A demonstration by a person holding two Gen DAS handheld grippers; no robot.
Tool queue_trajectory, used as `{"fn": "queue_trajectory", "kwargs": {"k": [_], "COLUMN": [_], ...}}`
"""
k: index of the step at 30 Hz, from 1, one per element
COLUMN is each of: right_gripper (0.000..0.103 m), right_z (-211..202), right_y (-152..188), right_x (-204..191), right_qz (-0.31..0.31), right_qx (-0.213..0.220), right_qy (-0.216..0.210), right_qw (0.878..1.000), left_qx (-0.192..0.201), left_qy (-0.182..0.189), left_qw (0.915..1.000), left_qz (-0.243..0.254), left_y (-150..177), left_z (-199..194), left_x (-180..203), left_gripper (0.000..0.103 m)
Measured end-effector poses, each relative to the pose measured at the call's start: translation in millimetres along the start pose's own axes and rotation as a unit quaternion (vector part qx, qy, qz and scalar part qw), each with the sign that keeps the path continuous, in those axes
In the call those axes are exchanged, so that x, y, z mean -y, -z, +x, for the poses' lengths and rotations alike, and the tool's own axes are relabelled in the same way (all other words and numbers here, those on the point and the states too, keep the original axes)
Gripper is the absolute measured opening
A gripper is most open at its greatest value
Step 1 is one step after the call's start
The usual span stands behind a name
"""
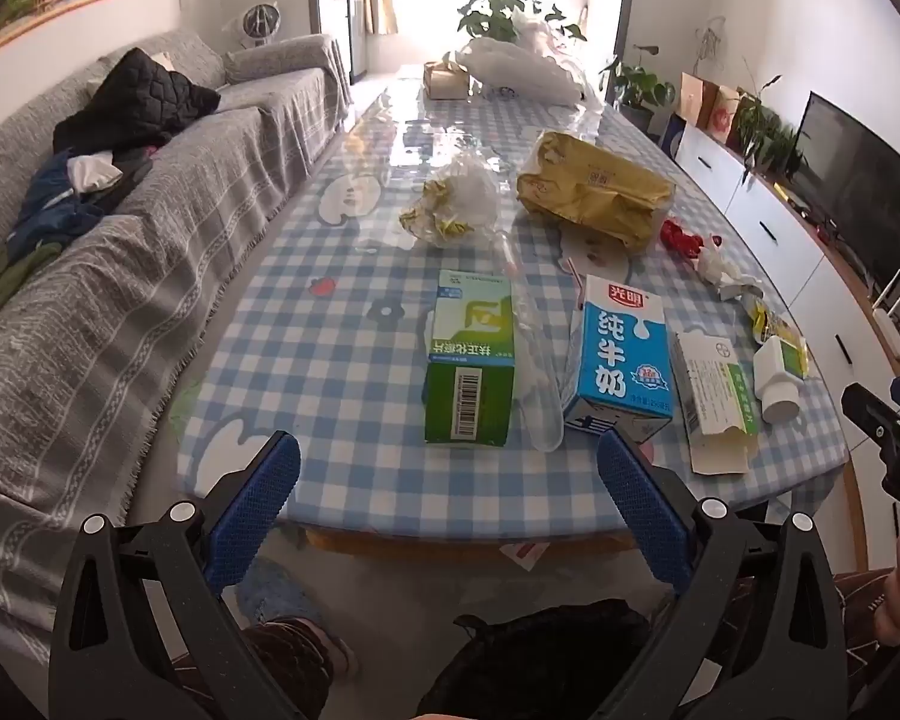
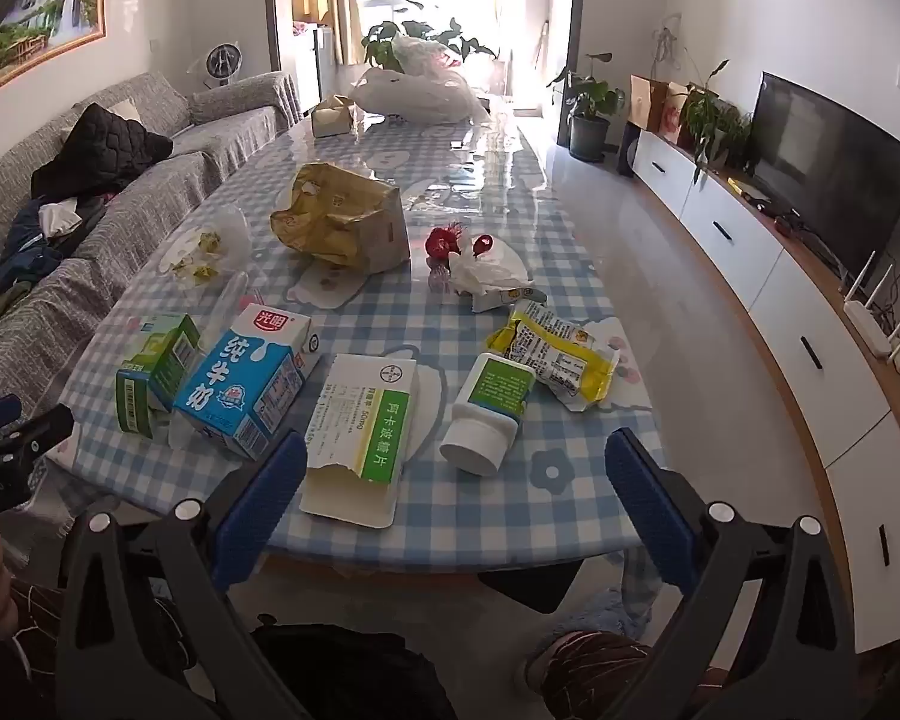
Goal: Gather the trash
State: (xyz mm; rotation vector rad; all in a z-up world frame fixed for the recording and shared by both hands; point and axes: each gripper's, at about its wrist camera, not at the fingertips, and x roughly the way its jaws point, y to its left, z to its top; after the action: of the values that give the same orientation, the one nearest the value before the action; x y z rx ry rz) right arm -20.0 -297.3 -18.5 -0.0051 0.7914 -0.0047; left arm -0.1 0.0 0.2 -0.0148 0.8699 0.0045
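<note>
Trash lies across the blue-checked table (image 1: 342, 372). A green box (image 1: 471, 360) and a blue milk carton (image 1: 621, 354) sit nearest my left gripper (image 1: 447, 468), which hangs open and empty over the table's near edge. My right gripper (image 2: 456, 468) is open too, with nothing between its fingers, just short of a torn white-green medicine box (image 2: 366, 420) and a white bottle (image 2: 489, 414). Further back lie a yellow wrapper (image 2: 555, 348), crumpled tissue with red bits (image 2: 480, 267), a brown paper bag (image 2: 345, 222) and clear plastic (image 1: 456, 204).
A grey-covered sofa (image 1: 150, 228) with clothes runs along the left. A white TV cabinet (image 2: 768, 282) with a television (image 2: 822, 168) lines the right wall. A white plastic bag (image 2: 414, 96) and a tissue box (image 2: 332, 115) sit at the table's far end. A dark bag (image 1: 546, 660) lies below, by the person's knees.
</note>
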Motion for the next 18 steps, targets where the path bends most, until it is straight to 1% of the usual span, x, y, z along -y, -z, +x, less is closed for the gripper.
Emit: {"fn": "queue_trajectory", "kwargs": {"k": [4, 5, 10, 12, 18], "right_gripper": [0.096, 0.096, 0.096, 0.096, 0.096], "right_z": [1.1, 1.7, 0.0, 1.1, -0.8], "right_y": [0.4, 0.6, 0.6, 0.8, 0.3], "right_x": [-0.3, -0.2, -1.7, -1.7, -1.2], "right_qz": [-0.001, -0.001, 0.000, -0.001, 0.001], "right_qx": [-0.002, -0.002, -0.001, -0.003, -0.001], "right_qy": [0.000, 0.001, 0.002, 0.000, -0.002], "right_qw": [1.000, 1.000, 1.000, 1.000, 1.000], "left_qx": [0.009, 0.005, 0.014, 0.002, 0.006], "left_qy": [-0.004, -0.002, 0.002, 0.006, 0.004], "left_qw": [0.9999, 1.0000, 0.9999, 1.0000, 1.0000], "left_qz": [0.003, 0.007, 0.004, 0.003, 0.004], "left_y": [1.1, 3.9, 11.5, -2.3, 0.3], "left_z": [-4.4, -0.9, -6.3, -1.2, -2.9], "left_x": [1.7, 4.2, 10.3, 5.0, 5.5], "left_gripper": [0.097, 0.097, 0.097, 0.097, 0.097]}}
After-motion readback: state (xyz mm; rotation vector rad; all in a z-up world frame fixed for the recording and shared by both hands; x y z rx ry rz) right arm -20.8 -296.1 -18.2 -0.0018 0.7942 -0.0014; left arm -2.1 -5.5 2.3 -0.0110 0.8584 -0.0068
